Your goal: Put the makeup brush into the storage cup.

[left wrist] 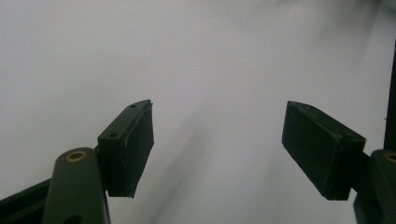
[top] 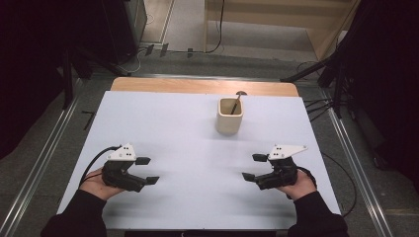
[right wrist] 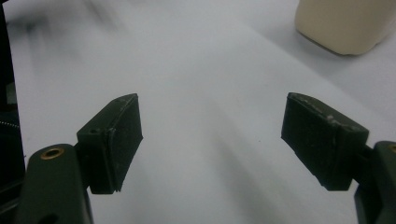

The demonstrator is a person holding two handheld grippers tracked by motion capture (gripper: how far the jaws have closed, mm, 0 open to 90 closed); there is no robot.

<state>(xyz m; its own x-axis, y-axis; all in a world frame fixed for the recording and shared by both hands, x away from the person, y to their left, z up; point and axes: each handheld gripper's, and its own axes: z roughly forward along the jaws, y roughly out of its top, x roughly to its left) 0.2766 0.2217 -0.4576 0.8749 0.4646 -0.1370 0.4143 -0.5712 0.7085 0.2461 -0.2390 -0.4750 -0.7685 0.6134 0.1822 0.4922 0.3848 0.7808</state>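
Toward the far centre of the white table [top: 163, 128], slightly right of the midline, stands the cream cup [top: 230, 116], upright, with a thin dark spoon [top: 236, 101] leaning inside it; the spoon's handle end rises past the far right part of the rim, and its long axis tilts up and away from you. Your right gripper [top: 253, 167] hovers at the near right of the table with its jaws spread wide and nothing between them; in the right gripper view the gap between the jaws frames bare table, and the base of the cup [right wrist: 344, 25] sits at the upper right corner, so the cup lies ahead of and to one side of the right fingers [right wrist: 322, 140], well apart from them. Your left gripper [top: 147, 171] hovers at the near left, jaws likewise spread wide and empty; in the left gripper view only the table surface [left wrist: 187, 56] lies beyond the left fingers [left wrist: 133, 149]. Judge the right gripper to be the nearer of the two to the cup, since the cup stands on that side of the midline. Both grippers point inward toward the table centre rather than at the cup, so any reach would call for a turn toward the far side first. If you take the spoon, approach from above along its tilt; the cup looks light and could tip if the handle is pulled sideways.
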